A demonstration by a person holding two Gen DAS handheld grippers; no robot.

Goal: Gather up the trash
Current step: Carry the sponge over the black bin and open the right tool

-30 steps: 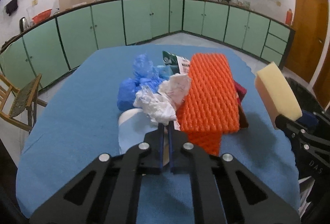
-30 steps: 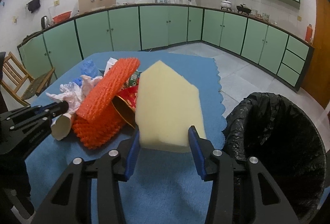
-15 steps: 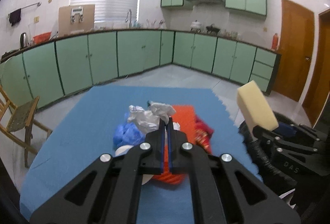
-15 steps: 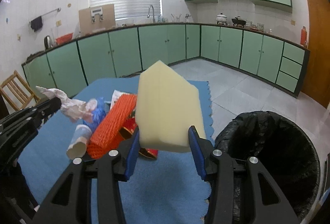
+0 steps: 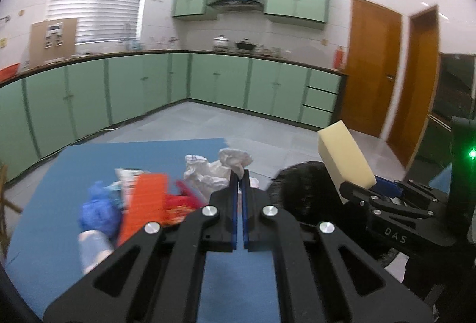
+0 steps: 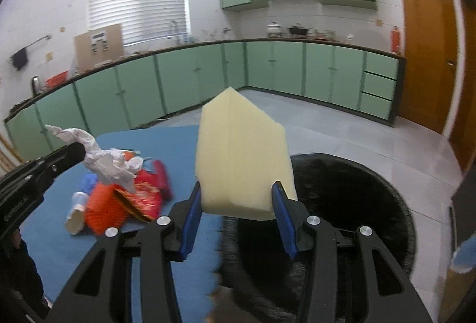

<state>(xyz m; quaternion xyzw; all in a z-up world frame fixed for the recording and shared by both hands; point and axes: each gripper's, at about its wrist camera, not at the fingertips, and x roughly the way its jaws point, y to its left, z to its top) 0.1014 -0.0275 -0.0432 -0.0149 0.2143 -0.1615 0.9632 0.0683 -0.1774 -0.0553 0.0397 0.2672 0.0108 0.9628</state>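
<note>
My left gripper point(image 5: 238, 178) is shut on a crumpled white tissue point(image 5: 215, 169) and holds it in the air above the blue table; the tissue also shows in the right wrist view point(image 6: 104, 162). My right gripper point(image 6: 236, 199) is shut on a pale yellow foam block point(image 6: 242, 156), held over the near rim of a black-lined trash bin point(image 6: 351, 204). The block point(image 5: 345, 157) and the bin point(image 5: 300, 189) also show at the right of the left wrist view. Left on the table point(image 6: 154, 138) lie an orange foam net point(image 5: 145, 204), a red wrapper point(image 6: 147, 198), blue gloves point(image 5: 96, 211) and a paper cup point(image 6: 76, 211).
The bin stands on the floor just off the table's right edge. Green kitchen cabinets point(image 6: 267, 73) run along the far walls. Wooden doors point(image 5: 372, 84) are at the right. A wooden chair edge point(image 5: 4, 204) shows at the far left.
Both grippers have lifted and swung right toward the bin. The tissue has come off the pile and hangs from my left gripper. The foam block now sits over the bin's rim.
</note>
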